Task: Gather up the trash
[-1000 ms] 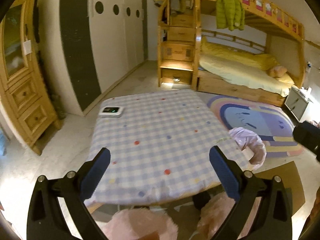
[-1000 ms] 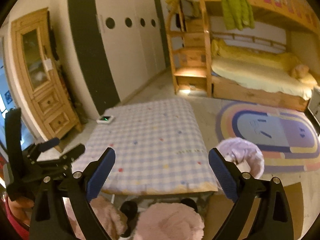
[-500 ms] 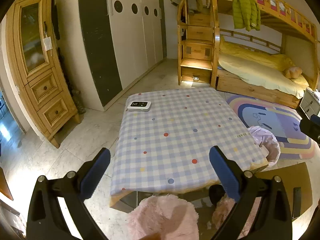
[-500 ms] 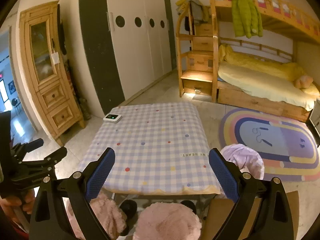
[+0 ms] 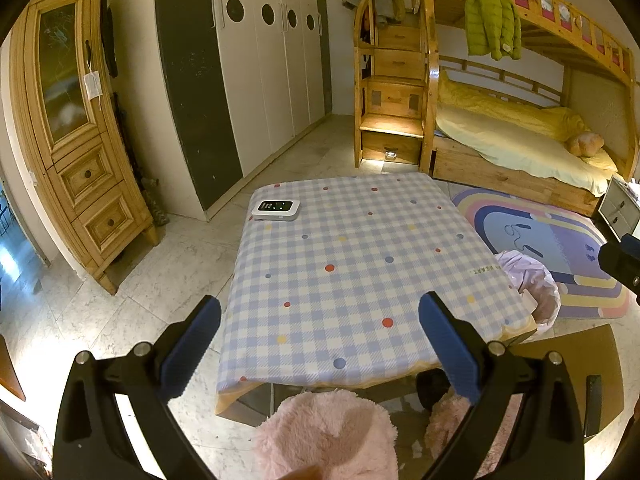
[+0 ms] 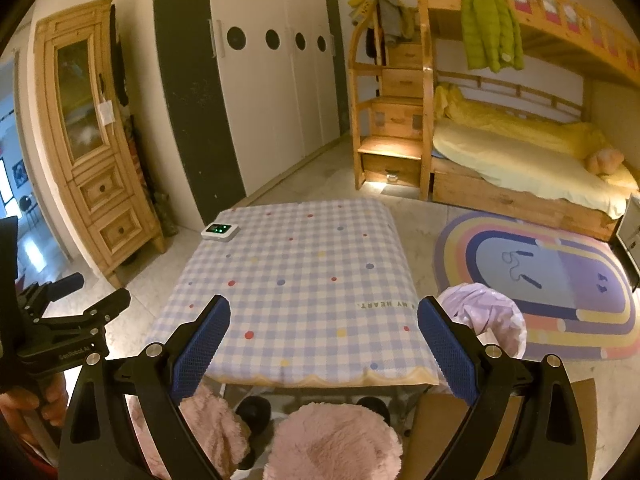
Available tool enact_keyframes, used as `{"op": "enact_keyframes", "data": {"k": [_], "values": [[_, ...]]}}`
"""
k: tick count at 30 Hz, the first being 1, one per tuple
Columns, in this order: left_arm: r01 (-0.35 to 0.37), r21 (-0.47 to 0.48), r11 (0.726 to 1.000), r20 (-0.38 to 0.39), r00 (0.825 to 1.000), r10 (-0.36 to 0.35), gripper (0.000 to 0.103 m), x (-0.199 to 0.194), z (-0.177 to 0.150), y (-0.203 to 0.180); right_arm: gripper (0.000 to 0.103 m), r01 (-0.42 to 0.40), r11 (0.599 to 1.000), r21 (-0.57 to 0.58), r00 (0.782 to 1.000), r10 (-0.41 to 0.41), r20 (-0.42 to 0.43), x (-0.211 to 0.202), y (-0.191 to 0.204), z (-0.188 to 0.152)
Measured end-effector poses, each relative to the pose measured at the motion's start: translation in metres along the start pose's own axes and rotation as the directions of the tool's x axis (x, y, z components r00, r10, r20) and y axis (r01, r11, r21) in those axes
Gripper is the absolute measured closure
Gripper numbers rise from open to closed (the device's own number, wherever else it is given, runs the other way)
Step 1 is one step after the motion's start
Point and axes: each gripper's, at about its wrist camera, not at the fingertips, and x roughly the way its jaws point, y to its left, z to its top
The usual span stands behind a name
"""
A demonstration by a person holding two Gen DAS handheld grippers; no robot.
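A bin lined with a pale purple bag (image 5: 532,284) stands on the floor at the right side of the table; it also shows in the right wrist view (image 6: 486,314). The table has a blue checked cloth (image 5: 352,264) (image 6: 296,280). My left gripper (image 5: 320,352) is open and empty, held above the table's near edge. My right gripper (image 6: 324,352) is open and empty too, above the near edge. The left gripper shows from the side in the right wrist view (image 6: 68,320). No loose trash shows on the table.
A small white device (image 5: 276,209) (image 6: 220,232) lies at the table's far left corner. Pink fluffy stools (image 5: 328,436) (image 6: 332,440) stand under the near edge. A rainbow rug (image 6: 548,280), bunk bed (image 5: 516,148), wooden cabinet (image 5: 80,140) and flat cardboard (image 5: 576,364) surround the table.
Both grippers have pulled back and risen from the table, and the left one has swung left. The jaws stay open and empty.
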Motion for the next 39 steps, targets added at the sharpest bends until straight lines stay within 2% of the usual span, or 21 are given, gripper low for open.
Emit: {"op": "enact_keyframes", "data": {"k": [39], "values": [[-0.004,0.012,1.0,0.003,1.0,0.004,0.007,0.0023,0.0017,-0.0006,0.009,-0.002,1.0,0.004,1.0,0.002,0.0,0.0,-0.0025,0.0004]]}}
